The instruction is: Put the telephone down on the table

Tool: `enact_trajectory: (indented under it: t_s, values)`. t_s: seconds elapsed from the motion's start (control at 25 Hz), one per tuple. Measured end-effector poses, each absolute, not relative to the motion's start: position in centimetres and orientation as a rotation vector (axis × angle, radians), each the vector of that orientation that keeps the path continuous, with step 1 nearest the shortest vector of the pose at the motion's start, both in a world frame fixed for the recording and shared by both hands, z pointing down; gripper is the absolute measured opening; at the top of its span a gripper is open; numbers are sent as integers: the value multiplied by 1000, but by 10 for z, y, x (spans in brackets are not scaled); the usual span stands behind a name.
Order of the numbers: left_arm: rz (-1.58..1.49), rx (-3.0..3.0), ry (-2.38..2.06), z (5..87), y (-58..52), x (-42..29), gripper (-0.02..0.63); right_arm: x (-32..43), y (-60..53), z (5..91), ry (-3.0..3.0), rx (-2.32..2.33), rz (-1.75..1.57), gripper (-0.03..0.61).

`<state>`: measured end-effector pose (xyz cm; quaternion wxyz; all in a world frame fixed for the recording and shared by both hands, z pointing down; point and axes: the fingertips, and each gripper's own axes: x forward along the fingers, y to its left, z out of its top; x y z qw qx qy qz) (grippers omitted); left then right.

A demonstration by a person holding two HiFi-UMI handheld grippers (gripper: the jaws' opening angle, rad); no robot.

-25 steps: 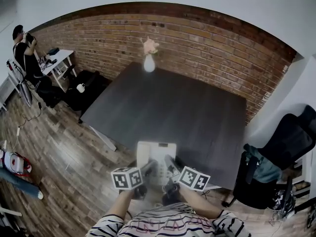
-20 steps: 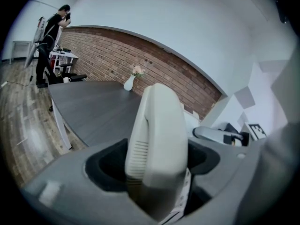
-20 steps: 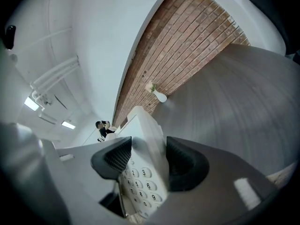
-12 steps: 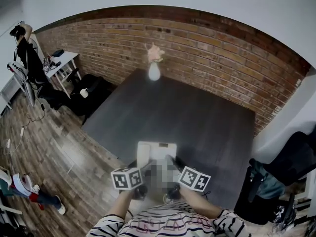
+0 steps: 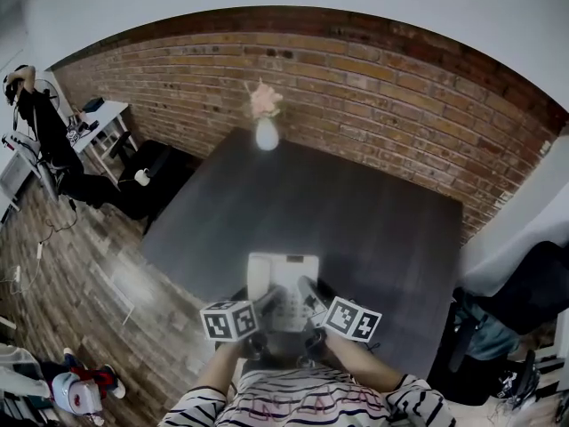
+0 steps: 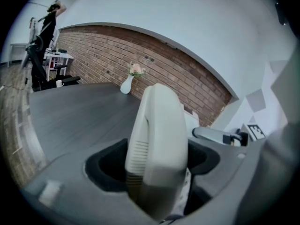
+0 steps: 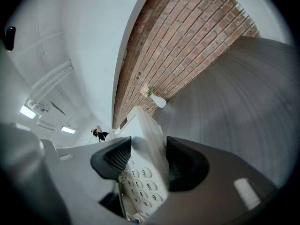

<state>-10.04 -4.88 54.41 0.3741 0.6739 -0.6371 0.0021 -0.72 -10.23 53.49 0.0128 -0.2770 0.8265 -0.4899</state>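
A white desk telephone (image 5: 283,278) hangs between my two grippers over the near edge of the dark grey table (image 5: 356,229). My left gripper (image 5: 267,302) is shut on its left side, where the handset (image 6: 157,144) fills the gap between the dark pads (image 6: 105,165). My right gripper (image 5: 308,294) is shut on its right side, and the keypad (image 7: 140,179) shows between that gripper's pads (image 7: 187,165). From the left gripper view, the right gripper's arm (image 6: 220,136) shows beyond the phone. The phone's underside is hidden.
A white vase with pink flowers (image 5: 266,132) stands at the table's far edge before the brick wall (image 5: 373,87). A person (image 5: 40,127) stands by a white desk (image 5: 102,124) at far left. A black chair (image 5: 524,301) sits at right. Wooden floor lies left.
The whole view has advanced toward the table, so more tabletop lies under and beyond the phone. Both grippers keep the phone in the same hold. The person at far left has shifted.
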Motion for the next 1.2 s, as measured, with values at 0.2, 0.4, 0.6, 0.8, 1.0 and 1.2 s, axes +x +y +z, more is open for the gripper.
enact_trajectory:
  t_s: [0.2, 0.4, 0.6, 0.8, 1.0, 1.2]
  values:
    - [24, 1777, -1553, 553, -87, -111, 351, -14, -134, 542, 2511, -948, -1523, 229]
    - [66, 1850, -1459, 550, -126, -132, 351, -31, -163, 540, 2421, -1058, -1500, 227]
    - [122, 1908, -1368, 549, -164, -159, 353, -54, -191, 539, 2327, -1157, -1487, 227]
    - [164, 1943, -1301, 555, -197, -188, 353, -80, -218, 546, 2254, -1223, -1489, 227]
    - [190, 1957, -1247, 566, -233, -214, 353, -105, -249, 557, 2204, -1273, -1498, 228]
    - [211, 1973, -1212, 576, -270, -231, 354, -121, -282, 569, 2159, -1309, -1501, 229]
